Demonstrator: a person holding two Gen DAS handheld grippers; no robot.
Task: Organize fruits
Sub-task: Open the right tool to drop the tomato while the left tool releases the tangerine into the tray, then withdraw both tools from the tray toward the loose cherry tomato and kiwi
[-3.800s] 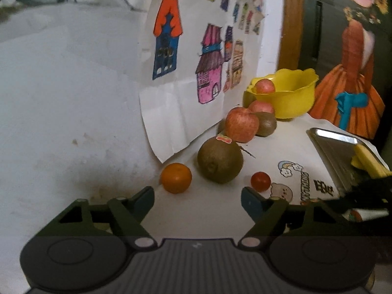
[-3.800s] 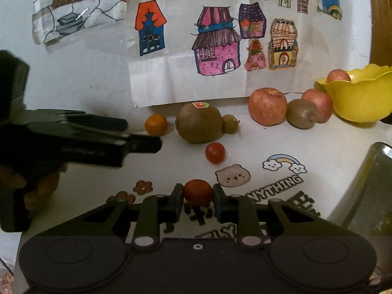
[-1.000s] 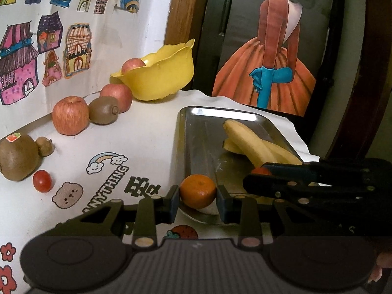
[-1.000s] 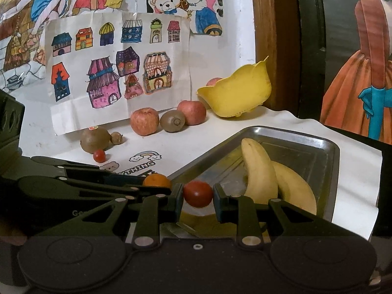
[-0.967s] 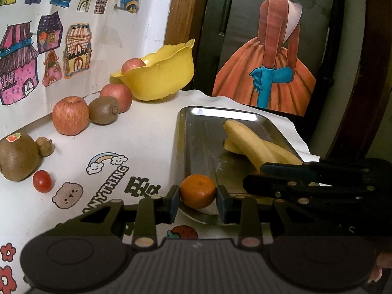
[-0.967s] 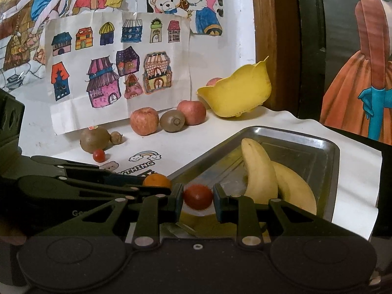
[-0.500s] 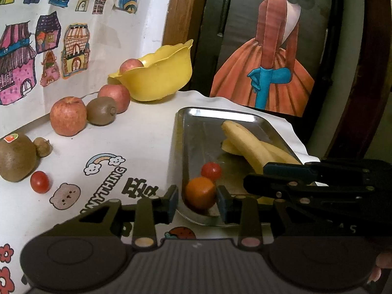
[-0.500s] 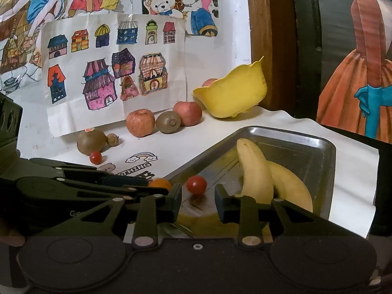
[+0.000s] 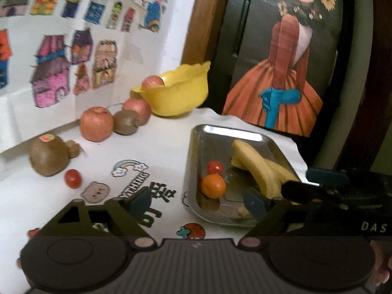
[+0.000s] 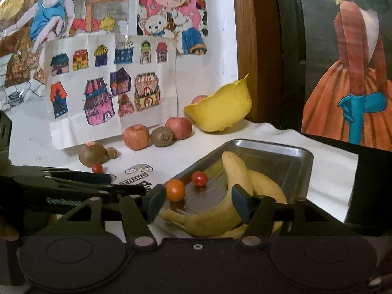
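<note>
the left gripper (image 9: pixel 199 204) hangs low over the near edge of the metal tray (image 9: pixel 213 132), fingers spread wide with nothing between them. the right gripper (image 10: pixel 197 203) sits just beside it over the same near end, also spread and empty, its pads framing the bananas (image 10: pixel 238 178) without touching them as far as the view shows.

inside the tray the small orange (image 9: pixel 213 186) lies near the front left corner, with a cherry tomato (image 9: pixel 215 167) just behind it; whether the two touch is hard to tell. the bananas fill the right half.

out on the printed tablecloth (image 9: pixel 159 152), another cherry tomato (image 9: pixel 72 178) lies in front of a large kiwi (image 9: pixel 49 155), with a tiny brown fruit (image 9: pixel 73 148) against it. further back are two apples (image 9: pixel 96 123) flanking a smaller kiwi (image 9: pixel 125 122), then the yellow bowl (image 9: pixel 176 95) holding one more apple.

the step in hand looks like backing off for the next fruit. lift both grippers clear of the tray rim first, so neither round fruit gets nudged. the loose tomato seems the easiest pick: come from above, close gently, as it will roll and bruise.
</note>
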